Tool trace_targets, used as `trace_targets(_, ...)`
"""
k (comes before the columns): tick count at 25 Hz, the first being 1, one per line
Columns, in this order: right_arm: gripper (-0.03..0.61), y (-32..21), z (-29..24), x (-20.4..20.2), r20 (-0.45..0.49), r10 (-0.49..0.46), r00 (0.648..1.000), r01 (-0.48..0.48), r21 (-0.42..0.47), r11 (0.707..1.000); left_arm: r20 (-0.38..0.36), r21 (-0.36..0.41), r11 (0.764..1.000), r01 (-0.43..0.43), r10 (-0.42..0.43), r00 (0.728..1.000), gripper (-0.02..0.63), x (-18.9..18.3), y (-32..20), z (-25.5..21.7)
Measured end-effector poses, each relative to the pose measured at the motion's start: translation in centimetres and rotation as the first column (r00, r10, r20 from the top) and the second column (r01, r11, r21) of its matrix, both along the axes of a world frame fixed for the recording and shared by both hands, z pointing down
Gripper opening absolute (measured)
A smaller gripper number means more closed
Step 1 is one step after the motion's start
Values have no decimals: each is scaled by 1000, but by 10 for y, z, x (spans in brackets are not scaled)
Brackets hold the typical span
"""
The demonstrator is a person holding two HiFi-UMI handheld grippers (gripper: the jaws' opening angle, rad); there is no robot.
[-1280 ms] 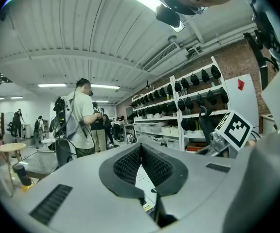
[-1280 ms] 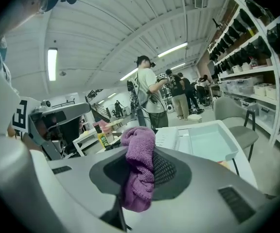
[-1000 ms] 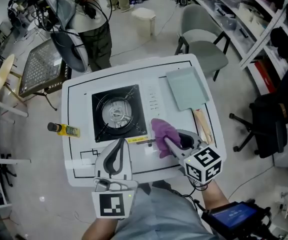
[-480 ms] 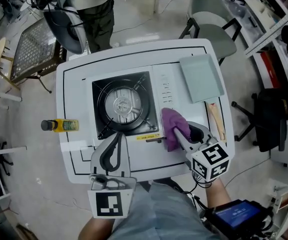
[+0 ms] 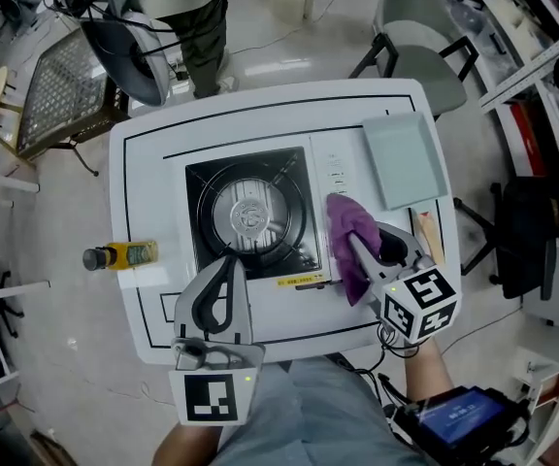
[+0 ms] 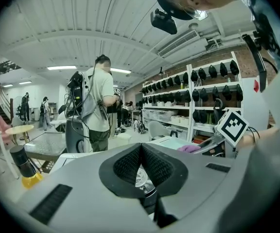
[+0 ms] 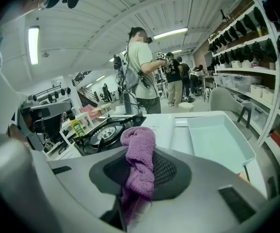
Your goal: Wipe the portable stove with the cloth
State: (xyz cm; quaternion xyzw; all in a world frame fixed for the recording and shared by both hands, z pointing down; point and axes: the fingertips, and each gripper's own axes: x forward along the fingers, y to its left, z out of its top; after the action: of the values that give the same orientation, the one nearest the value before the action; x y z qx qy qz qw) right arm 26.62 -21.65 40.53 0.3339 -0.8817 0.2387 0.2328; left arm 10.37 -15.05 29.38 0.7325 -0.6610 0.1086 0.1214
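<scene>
The right gripper (image 5: pixel 355 252) fingers (image 7: pixel 171 173) clamp the purple cloth (image 5: pixel 345 223) over the right panel of the portable stove (image 5: pixel 250 216) on the bench (image 5: pixel 144 202). The cloth appears light, soft and limp; hold it mid-bunch. The left gripper (image 5: pixel 227 265) fingers (image 6: pixel 125 165) are closed and empty

A lab or workshop: tall white metal shelving (image 5: pixel 537 64) along the right, tangled black cables (image 5: pixel 153 22) far left, grey padded chair (image 5: pixel 420 13) beyond.

Free: table (image 5: pixel 148 192) far-left strip & far edge. Blocked: stove (image 5: pixel 250 216) mid, tray (image 5: pixel 406 158) far right, bottle (image 5: pixel 119 256) at left edge.
</scene>
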Motion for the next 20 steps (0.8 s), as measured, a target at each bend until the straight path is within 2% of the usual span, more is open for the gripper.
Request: trace_targets(20, 120, -86, 6, -30, -12, 1, 1000, -1, 5, 1000, -29, -79, 994, 79, -82, 996, 18, -43, -36, 34)
